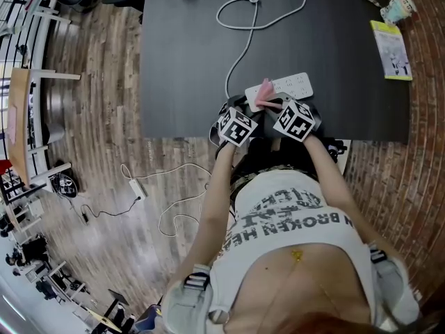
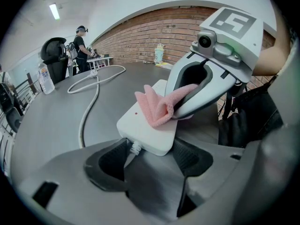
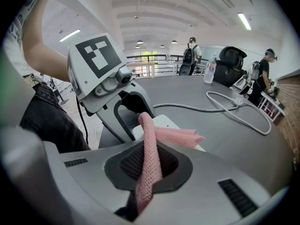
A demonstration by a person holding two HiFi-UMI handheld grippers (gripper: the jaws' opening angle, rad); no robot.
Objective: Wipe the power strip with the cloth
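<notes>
Left gripper [image 2: 149, 159] on a power strip [image 2: 137, 125], right gripper [image 3: 149, 165] holding a cloth [image 3: 150, 144] on top of it.
At left, the left gripper's jaws press against the two sides of the white power strip's cable end; the right pad touches its corner. The strip lies flat near the front edge of the dark worktop [image 1: 188, 61], and a white cable [image 2: 91, 102] runs from that end and loops toward the far side. The pink cloth sits bunched on top of the strip, close to the cable end. At right, the right gripper's jaws are clamped on a fold of the cloth, which rises between the pads and drapes onto the strip. The two grippers stand just beside each other.
</notes>
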